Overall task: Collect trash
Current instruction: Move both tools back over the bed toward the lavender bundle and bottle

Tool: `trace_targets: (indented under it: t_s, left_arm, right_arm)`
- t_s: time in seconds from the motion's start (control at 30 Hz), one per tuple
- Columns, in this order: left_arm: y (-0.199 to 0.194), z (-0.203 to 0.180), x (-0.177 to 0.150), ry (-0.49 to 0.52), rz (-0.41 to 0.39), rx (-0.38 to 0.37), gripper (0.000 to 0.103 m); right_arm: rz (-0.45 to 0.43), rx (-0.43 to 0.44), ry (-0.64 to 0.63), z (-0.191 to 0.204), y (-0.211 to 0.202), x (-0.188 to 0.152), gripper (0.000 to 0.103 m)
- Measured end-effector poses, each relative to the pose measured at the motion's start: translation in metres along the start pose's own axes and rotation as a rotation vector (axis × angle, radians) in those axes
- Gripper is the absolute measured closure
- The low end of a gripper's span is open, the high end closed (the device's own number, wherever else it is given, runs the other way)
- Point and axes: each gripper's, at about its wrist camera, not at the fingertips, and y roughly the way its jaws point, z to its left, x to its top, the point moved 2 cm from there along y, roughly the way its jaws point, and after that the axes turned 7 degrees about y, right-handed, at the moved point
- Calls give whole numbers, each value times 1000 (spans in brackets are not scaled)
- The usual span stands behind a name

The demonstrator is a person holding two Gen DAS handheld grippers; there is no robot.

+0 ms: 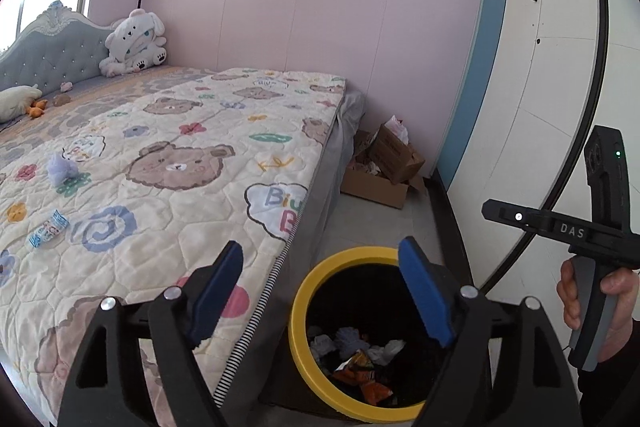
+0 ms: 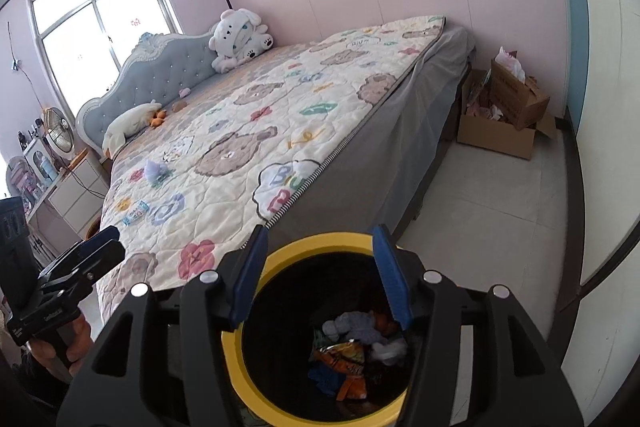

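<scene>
The left gripper [image 1: 320,291] had its blue pads [image 1: 424,291] spread wide with nothing between them; it hung over the near edge of the bed and the bin; the right gripper [image 2: 320,279] had its own blue pads [image 2: 390,279] open too, less wide, and they held nothing; it pointed down into the round black bin with the yellow rim [image 2: 320,241]. The bin stood on the floor right beside the bed; inside it lay the trash: an orange snack wrapper [image 2: 348,359], crumpled white tissues [image 2: 388,347] and a soft grey-blue wad [image 2: 360,323]. More trash still lay on the bear quilt [image 1: 192,163] on the bed; a small blue and white wrapper [image 1: 48,229] lay near the quilt's left side, and a crumpled purple wad [image 1: 62,167] sat a bit farther up. A hand [image 1: 592,307] held the right gripper's handle at the right edge of the left view. A white plush bear [image 1: 134,41] sat by the grey headboard [image 1: 48,55]; open cardboard boxes [image 1: 384,167] stood on the floor past the foot of the bed, against the pink wall.
</scene>
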Motion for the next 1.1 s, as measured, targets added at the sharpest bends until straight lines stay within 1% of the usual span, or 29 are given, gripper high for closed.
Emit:
trace_targets:
  t_s: [0.1,0.2,0.37,0.43,0.5,0.63,0.83,0.97,1.1]
  left_arm:
    - [-15,8,10,8,-47,20,24]
    - [-27,20,16,6,-81,48,23]
    - [-36,50,23,-31,-98,85,20]
    - [-39,63,24,-39,-105,102,19]
    - [-41,77,25,-44,-113,130,17]
    - [-43,122,32,-92,-116,195,15]
    - [-47,208,41,-188,-105,327,14]
    - [-49,267,45,-255,-93,423,14]
    - [-49,314,52,-279,-87,490,14]
  right_arm:
    - [-33,25,-18,10,1,10,48]
    - [-42,53,-33,23,10,16,47]
    - [-14,94,-76,56,41,20,43]
    - [2,112,-89,70,57,21,37]
    - [26,131,-109,89,76,21,36]
    - [62,190,-153,133,115,21,32]
    - [115,293,-236,206,172,18,31]
    - [158,343,-283,251,206,12,30]
    - [199,384,-333,289,238,0,29]
